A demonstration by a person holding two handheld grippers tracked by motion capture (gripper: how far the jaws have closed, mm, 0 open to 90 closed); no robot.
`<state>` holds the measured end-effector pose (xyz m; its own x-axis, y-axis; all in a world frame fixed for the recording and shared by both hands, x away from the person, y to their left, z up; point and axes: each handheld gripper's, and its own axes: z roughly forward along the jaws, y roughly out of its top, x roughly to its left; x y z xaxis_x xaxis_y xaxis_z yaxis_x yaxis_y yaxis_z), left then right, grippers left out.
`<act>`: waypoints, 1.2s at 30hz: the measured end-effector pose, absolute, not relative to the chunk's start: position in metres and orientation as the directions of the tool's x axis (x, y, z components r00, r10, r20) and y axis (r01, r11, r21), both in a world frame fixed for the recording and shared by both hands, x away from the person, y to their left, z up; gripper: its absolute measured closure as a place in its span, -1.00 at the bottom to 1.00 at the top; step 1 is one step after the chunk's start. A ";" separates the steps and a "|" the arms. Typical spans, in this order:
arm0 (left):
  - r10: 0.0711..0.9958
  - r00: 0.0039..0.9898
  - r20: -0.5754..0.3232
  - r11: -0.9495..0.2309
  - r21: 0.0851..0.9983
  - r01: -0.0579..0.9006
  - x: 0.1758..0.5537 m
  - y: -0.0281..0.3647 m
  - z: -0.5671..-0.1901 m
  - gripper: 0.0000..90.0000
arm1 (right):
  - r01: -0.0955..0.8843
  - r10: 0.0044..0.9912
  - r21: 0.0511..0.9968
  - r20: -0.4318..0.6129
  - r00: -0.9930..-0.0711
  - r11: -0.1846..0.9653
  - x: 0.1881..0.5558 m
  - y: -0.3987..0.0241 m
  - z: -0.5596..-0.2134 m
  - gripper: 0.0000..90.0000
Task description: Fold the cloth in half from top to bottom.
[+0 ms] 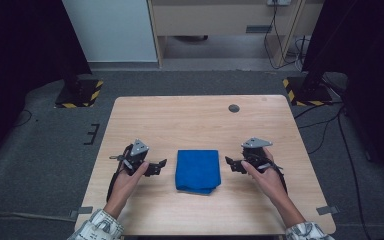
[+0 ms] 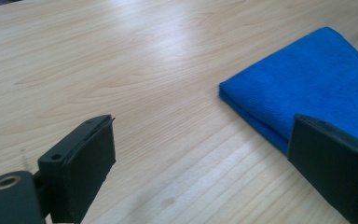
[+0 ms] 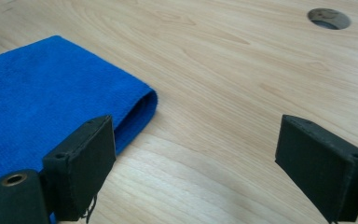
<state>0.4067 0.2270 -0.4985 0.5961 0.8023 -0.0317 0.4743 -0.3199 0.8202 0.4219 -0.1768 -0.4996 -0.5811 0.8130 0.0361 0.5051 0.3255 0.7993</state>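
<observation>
From the high view, a folded blue microfibre cloth (image 1: pixel 197 171) lies flat on the wooden table (image 1: pixel 200 120), near the person's edge and midway between the two hands; the left gripper (image 1: pixel 156 167) sits just to its left and the right gripper (image 1: pixel 231 165) just to its right, each with its jaws pointing inward at the cloth; neither touches it, and the two look about equally near; the cloth's slightly longer side runs away from the person, so each gripper faces a long edge.

In the left gripper view, the jaws stand wide apart with only bare tabletop between them; the cloth (image 2: pixel 307 84) lies ahead and to the right, its layered corner pointing toward the gap, and the right-hand jaw overlaps its near edge in the picture without pressing on it.

In the right gripper view, the jaws are likewise spread wide and hold nothing; the cloth (image 3: pixel 46 102) lies to the left, its rounded fold beside the left-hand jaw; a round cable port (image 3: pixel 328 18) sits far off on the table.
</observation>
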 end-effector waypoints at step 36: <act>0.857 0.515 0.014 -0.357 0.736 0.575 0.423 0.267 -0.518 -0.84 | 0.611 0.934 0.769 0.054 -0.353 0.187 0.438 -0.269 -0.518 -0.73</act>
<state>0.4235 0.2668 -0.5177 0.5147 0.8573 0.0140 0.5749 -0.3572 0.7361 0.4377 -0.2687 -0.5184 -0.3534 0.9339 0.0539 0.6111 0.1869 0.7692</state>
